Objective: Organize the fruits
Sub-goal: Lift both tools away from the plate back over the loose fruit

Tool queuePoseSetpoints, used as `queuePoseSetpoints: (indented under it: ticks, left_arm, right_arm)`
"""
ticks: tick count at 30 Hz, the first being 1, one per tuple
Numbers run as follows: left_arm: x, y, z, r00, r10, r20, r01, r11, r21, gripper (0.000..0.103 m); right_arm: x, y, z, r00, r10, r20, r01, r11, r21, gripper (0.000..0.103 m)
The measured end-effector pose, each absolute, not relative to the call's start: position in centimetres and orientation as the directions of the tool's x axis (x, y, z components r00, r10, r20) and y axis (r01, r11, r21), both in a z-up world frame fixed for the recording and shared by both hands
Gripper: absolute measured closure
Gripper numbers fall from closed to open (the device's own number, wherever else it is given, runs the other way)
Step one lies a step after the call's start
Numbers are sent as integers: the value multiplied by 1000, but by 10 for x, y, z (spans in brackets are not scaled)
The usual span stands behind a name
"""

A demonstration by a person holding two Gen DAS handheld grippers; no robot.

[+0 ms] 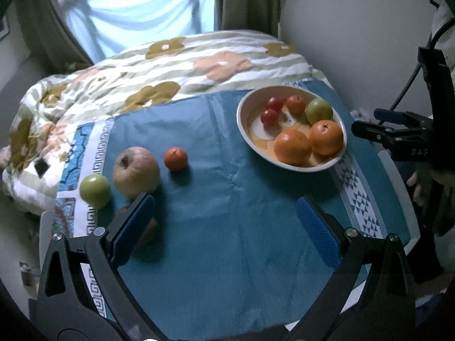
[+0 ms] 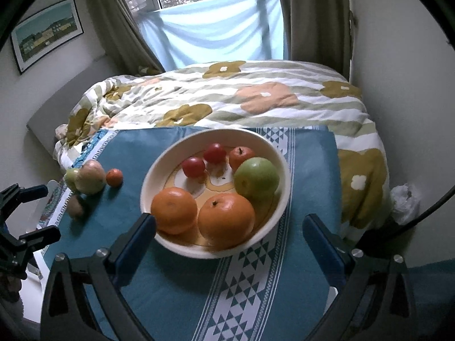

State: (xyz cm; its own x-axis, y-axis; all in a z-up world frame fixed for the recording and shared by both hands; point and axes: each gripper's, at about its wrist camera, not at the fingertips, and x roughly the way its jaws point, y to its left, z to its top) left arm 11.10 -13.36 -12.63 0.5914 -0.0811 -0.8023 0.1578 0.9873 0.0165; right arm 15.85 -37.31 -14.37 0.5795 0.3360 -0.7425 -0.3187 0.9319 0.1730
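A cream bowl (image 1: 241, 122) (image 2: 159, 170) on the blue cloth holds two oranges (image 2: 226, 220), a green apple (image 2: 256, 179), two small red fruits (image 2: 193, 166) and a small orange fruit (image 2: 240, 155). Loose on the cloth at the left lie a pale apple (image 1: 136, 170), a green fruit (image 1: 94, 190), a small tangerine (image 1: 175, 158) and a brownish fruit (image 2: 75, 206), half hidden behind my left finger. My left gripper (image 1: 224, 221) is open and empty above the cloth. My right gripper (image 2: 229, 240) is open and empty, just before the bowl; it also shows in the left wrist view (image 1: 369, 125).
The blue cloth (image 1: 227, 255) covers a small table that stands against a bed with a flowered quilt (image 2: 241, 99). A window with a light blue curtain (image 2: 213, 31) is behind. A white wall (image 1: 355, 28) is on the right.
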Motion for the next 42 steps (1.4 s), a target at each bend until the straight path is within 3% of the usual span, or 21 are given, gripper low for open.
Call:
queuePoseSetpoints:
  ticks: [16,24,42]
  left_arm:
    - [44,-79,-82,651,51,-757,-6,998,62,0]
    - [38,-31,-78,664,59,-746,-32,998,50,0]
    - [120,87,-99,607,-96,-789,177,984,16,0]
  right_arm:
    - [113,-344,-98,560,368,-742,-398,905,148,1]
    - [91,-309,-89,547,377,-747,-403,901,160,1]
    - [86,-169,-112,541,265,-798,-216,961,173,1]
